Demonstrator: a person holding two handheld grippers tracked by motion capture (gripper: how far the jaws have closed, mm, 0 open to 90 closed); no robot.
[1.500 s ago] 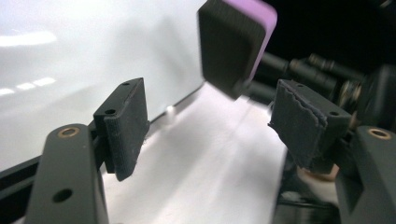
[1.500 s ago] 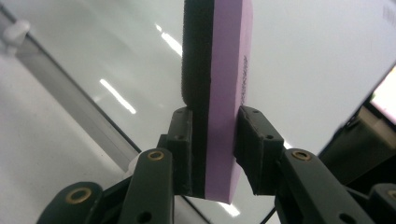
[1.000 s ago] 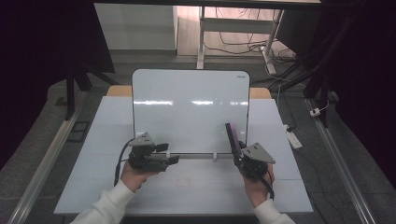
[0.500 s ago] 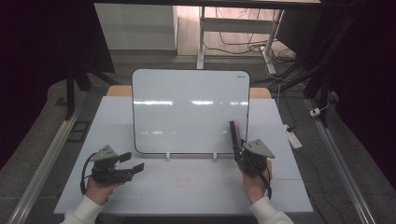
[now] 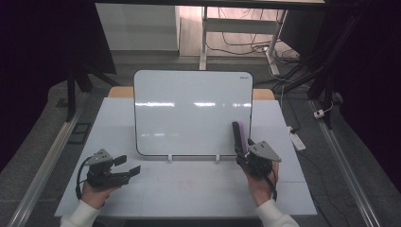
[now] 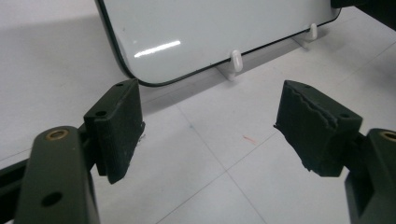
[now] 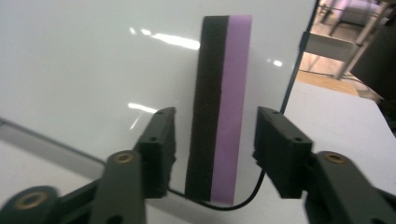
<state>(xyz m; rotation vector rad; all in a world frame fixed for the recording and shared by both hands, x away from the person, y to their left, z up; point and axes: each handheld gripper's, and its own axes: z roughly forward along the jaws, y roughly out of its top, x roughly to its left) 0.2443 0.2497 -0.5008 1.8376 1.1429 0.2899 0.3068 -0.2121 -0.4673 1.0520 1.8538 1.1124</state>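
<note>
Nearest the person, the left gripper [image 5: 126,170] rests low on the white table [image 5: 198,198] at the front left corner, jaws apart with nothing between them; a second ago it was up at the bottom edge of the whiteboard [image 5: 193,111], near the left of the two small white clips [image 5: 170,157] that prop the board, and it has since pulled back and to the left, well clear of it. On the other side the right gripper [image 5: 242,152] has kept its place at the board's lower right, but its jaws, clamped on the eraser [image 5: 239,135] a second ago, have just been opening: in the right gripper view the black-and-purple eraser [image 7: 223,107] stands upright between the pads with a gap on each side, its flat back against the whiteboard surface [image 7: 93,65]. My reading is that the eraser has been let go and parked on the board, probably held by a magnet, so the wiping looks finished and both hands are free to retreat. The board itself looks clean, with only ceiling-light reflections. A small dark mark sits in its top right corner, likely a brand, too small to read. Faint red marks on the table near the front are not legible.
</note>
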